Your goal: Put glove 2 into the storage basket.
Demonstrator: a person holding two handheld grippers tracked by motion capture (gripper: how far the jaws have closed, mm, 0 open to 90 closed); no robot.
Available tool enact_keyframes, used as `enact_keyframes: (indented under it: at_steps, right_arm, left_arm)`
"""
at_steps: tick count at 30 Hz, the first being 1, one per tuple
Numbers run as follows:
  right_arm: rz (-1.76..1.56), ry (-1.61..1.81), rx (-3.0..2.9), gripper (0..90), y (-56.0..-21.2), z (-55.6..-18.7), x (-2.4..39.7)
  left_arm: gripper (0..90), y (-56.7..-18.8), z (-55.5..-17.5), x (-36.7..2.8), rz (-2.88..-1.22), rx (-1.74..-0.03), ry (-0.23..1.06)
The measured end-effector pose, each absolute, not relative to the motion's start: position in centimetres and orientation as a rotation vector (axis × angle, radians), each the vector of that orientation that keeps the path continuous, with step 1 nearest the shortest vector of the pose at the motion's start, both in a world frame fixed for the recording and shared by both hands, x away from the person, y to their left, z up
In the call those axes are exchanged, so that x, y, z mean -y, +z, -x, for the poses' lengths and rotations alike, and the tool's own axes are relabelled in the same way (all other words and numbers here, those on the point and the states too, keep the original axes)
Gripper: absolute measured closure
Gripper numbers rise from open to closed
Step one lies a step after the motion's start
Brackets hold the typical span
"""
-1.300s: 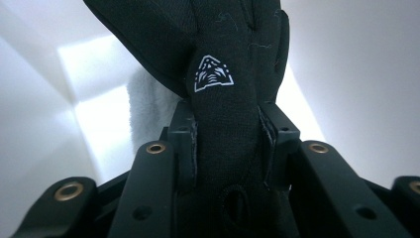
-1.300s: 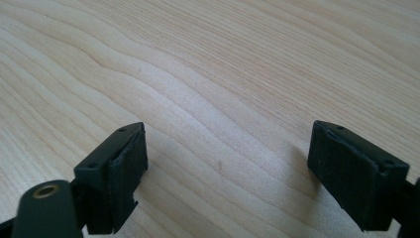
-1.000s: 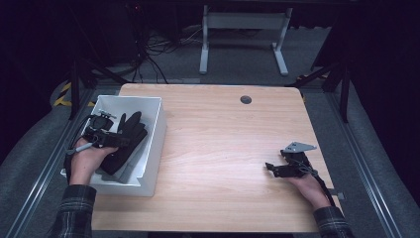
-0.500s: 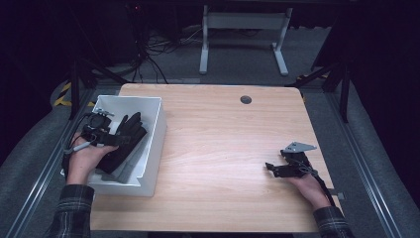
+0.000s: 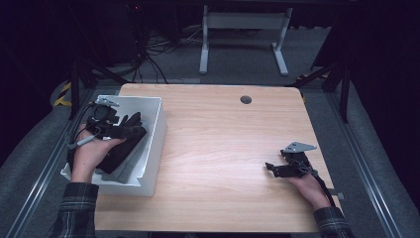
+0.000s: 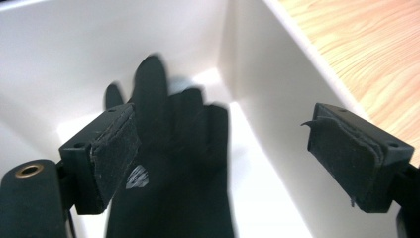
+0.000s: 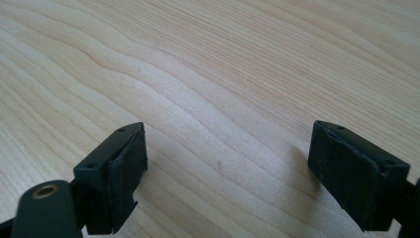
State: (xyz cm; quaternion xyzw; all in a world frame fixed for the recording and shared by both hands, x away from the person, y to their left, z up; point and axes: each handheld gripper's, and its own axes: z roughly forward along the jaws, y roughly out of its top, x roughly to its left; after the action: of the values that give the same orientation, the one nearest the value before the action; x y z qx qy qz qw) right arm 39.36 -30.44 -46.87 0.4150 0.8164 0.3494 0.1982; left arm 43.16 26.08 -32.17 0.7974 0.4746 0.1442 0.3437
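Left claw just opened over the bin, nothing gripped; glove lies below it, fingers pointing far. Right claw sits open, way off on the counter.

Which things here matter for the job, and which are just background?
In the job:
- black glove
- white bin
- left gripper, jaws just opened, off the glove

Background:
- right gripper, open on the bare table
- metal stand behind the table
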Motion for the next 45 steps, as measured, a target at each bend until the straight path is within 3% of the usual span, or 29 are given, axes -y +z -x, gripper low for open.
enact_keyframes:
  at_steps: [26, 45]
  right_arm:
    - [-1.163, 0.974, -2.281, 15.5, -46.9, -39.3, 30.5]
    - [-1.163, 0.976, -2.281, 15.5, -46.9, -39.3, 30.5]
  left_arm:
    - [13.6, -30.5, -41.9, -14.6, -2.07, -0.955, 0.263]
    - [14.3, -35.6, -40.7, -7.3, -2.179, -0.84, 0.21]
